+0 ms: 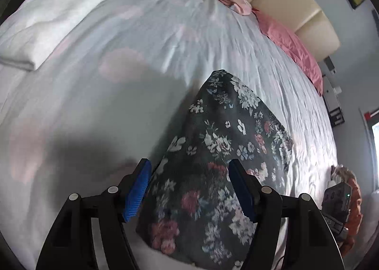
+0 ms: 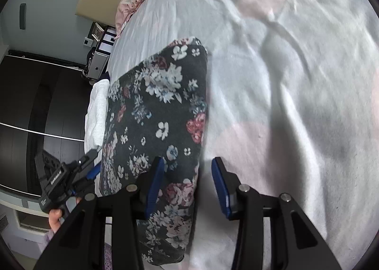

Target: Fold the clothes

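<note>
Left gripper (image 1: 189,190): jaws spread wide, nothing pinched; the dark floral garment (image 1: 220,165) is seen lying between and beneath the blue pads (image 1: 137,190), which do not appear to press on it. Right gripper (image 2: 187,186): jaws parted about halfway, also empty; the garment's edge passes under the left pad, with bare bedsheet (image 2: 284,80) under the right one. In the left wrist view the garment runs from 6 o'clock up toward 12 as a narrow, compact shape, judged to be already folded lengthwise. A folded white item (image 1: 52,19) is noted at 10 o'clock near the bed edge, pink pillows (image 1: 291,45) at 2 o'clock by the headboard. Judged remaining: perhaps a final crosswise fold and stacking.
</note>
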